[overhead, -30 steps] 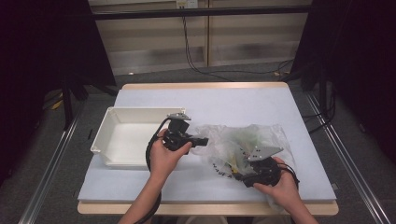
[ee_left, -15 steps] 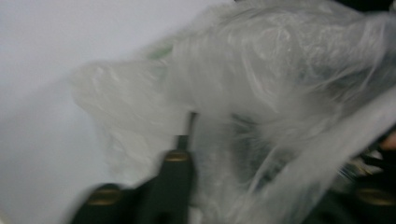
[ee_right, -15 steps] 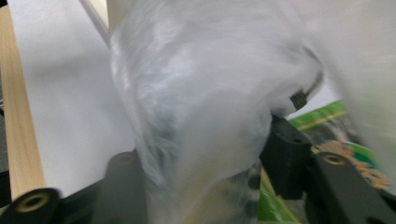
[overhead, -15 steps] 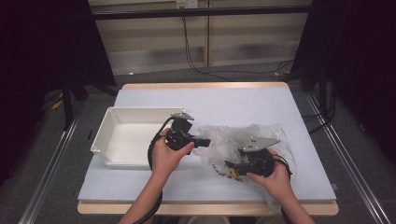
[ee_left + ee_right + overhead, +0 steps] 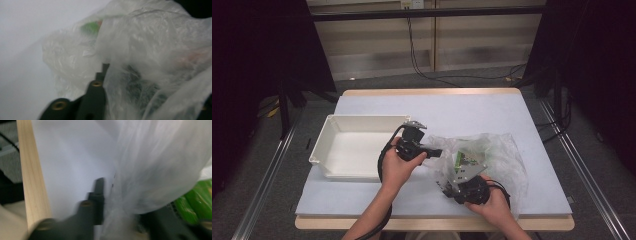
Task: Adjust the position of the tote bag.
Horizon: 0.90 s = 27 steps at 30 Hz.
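Right tool (image 5: 451, 186) shifted left, closing on bag (image 5: 504, 150); labels unreadable.

Left gripper view is soft all over; the plastic bag (image 5: 140, 50) drapes over the left gripper (image 5: 130, 82), one jaw shows and the other is buried under film, so where the tips meet can't be read; green blob (image 5: 91, 27) inside the bag too blurred to identify; right gripper view smeared by motion; bag film covers the far jaw of the right gripper (image 5: 125, 200); green item (image 5: 197, 202) cut off at the right edge; high view: bag contents too small to tell.
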Each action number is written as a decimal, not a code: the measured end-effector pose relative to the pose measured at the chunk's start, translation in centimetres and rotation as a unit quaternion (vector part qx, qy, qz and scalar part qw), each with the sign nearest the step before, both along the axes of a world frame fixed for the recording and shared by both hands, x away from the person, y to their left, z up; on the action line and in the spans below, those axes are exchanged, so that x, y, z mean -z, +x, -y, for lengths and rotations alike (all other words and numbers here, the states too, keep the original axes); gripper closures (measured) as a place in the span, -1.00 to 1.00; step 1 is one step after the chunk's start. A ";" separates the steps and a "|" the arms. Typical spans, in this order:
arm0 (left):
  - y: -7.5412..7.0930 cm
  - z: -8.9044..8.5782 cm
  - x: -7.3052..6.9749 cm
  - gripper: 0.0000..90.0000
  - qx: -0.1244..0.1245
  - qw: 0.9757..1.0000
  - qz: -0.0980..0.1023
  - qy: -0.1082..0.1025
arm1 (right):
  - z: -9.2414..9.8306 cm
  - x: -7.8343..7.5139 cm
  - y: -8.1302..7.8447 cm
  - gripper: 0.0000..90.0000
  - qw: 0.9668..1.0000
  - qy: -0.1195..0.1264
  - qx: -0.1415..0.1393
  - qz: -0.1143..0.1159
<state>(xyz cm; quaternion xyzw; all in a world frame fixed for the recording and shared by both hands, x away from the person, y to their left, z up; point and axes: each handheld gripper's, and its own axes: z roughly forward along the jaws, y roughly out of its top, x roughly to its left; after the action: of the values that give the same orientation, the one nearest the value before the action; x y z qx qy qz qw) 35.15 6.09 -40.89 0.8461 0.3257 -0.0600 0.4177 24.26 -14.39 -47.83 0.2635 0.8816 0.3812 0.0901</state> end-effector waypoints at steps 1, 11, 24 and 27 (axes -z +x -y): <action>0.1 -0.1 0.3 0.96 0.000 1.000 -0.007 0.006 | 0.2 -0.1 0.0 0.36 1.000 0.006 0.008 -0.003; 0.0 -0.9 0.5 0.99 -0.013 0.999 -0.010 0.028 | 3.0 -2.4 0.4 -0.38 0.996 0.036 0.078 0.003; -0.3 -1.1 0.6 0.62 -0.013 1.000 -0.004 0.024 | 0.1 -2.4 1.7 0.92 0.996 0.082 0.039 -0.006; -0.2 -1.0 0.5 0.43 -0.017 1.000 -0.023 -0.011 | -0.4 -1.6 1.8 0.97 0.997 0.069 0.027 -0.014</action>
<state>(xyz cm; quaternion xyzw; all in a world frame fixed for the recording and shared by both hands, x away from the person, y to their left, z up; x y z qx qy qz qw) 34.90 7.11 -41.35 0.8340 0.3490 -0.0761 0.4205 26.05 -13.94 -46.22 0.2985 0.8470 0.4343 0.0697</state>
